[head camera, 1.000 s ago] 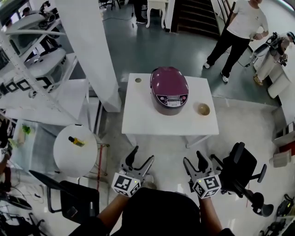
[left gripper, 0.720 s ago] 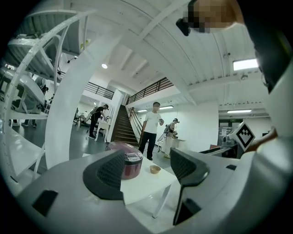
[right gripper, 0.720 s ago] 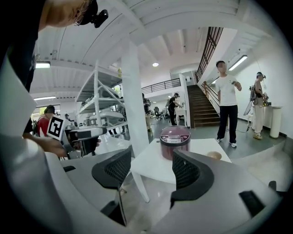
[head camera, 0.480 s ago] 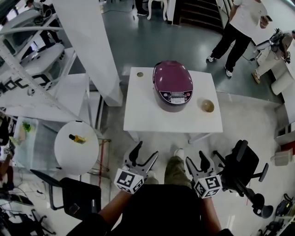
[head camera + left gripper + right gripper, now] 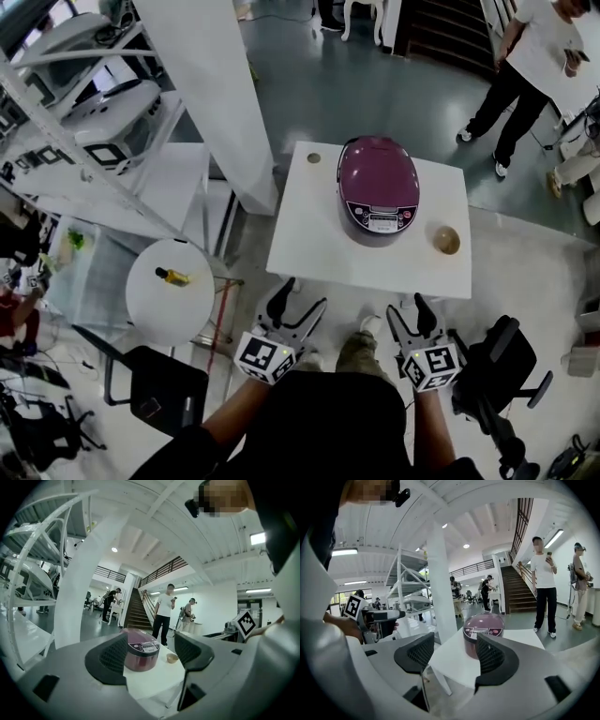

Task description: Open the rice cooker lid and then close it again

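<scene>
A purple rice cooker (image 5: 377, 189) with its lid down stands on a white square table (image 5: 309, 244), its control panel facing me. It shows between the jaws in the left gripper view (image 5: 141, 650) and in the right gripper view (image 5: 483, 634). My left gripper (image 5: 296, 308) is open and empty, short of the table's near edge. My right gripper (image 5: 414, 317) is open and empty too, also short of that edge.
A small tan bowl (image 5: 446, 240) sits to the right of the cooker and a small round thing (image 5: 313, 158) at the far left corner. A white pillar (image 5: 220, 94), white shelving (image 5: 84, 112), a round side table (image 5: 171, 291), black chairs (image 5: 497, 361) and a standing person (image 5: 525, 66) surround the table.
I have stepped closer and leftward: the table and cooker have shifted down and to the right in the head view. Both grippers stay open and low in front of me.
</scene>
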